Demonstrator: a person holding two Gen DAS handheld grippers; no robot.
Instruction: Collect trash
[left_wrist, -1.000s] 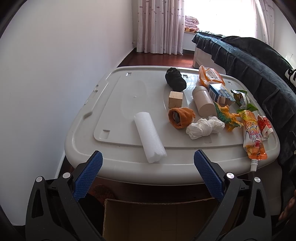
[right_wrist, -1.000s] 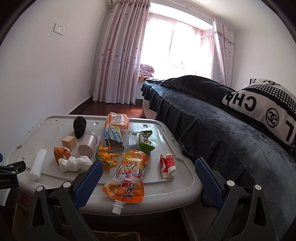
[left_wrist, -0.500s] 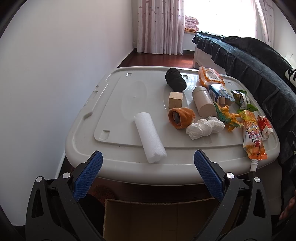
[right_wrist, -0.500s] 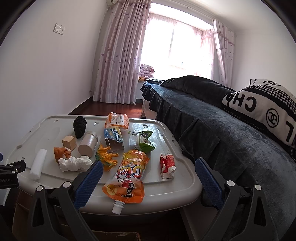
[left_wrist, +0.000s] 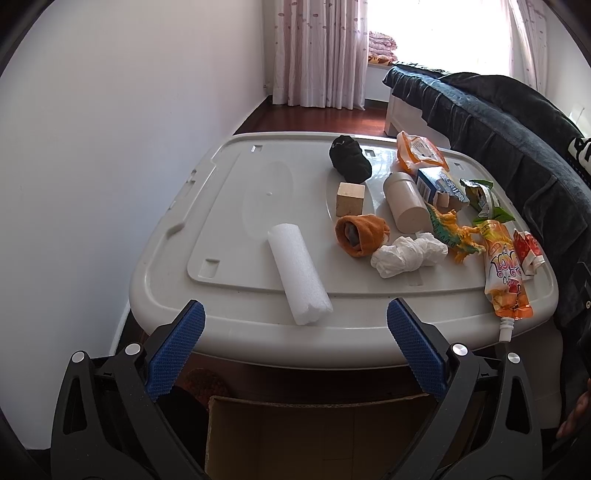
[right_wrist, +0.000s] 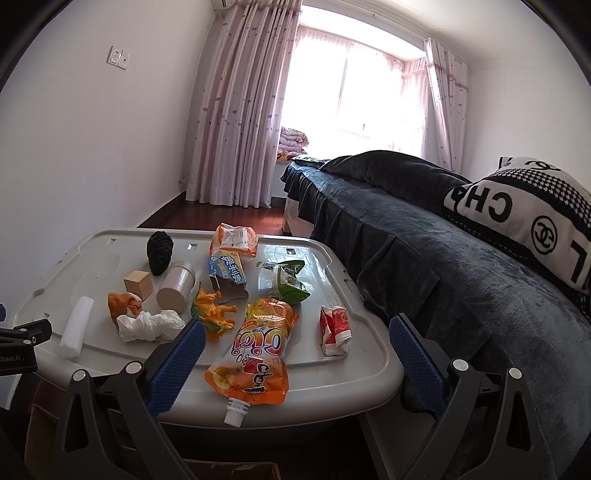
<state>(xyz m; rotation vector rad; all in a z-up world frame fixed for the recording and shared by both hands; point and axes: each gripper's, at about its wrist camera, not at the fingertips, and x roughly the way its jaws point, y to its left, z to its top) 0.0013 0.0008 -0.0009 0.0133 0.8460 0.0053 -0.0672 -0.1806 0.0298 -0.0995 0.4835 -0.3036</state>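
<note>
Nothing has shifted since earlier. Left tongs (left_wrist: 295, 328) and right tongs (right_wrist: 295, 345) both gape wide, empty, short of the littered tabletop (left_wrist: 229, 206).

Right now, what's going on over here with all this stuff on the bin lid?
A person holds two grippers, both open and empty, short of the grey bin lid. The left gripper faces the white foam roll; the right gripper faces the orange drink pouch. Wrappers, a crumpled tissue and toys lie untouched. A cardboard box sits below.
</note>
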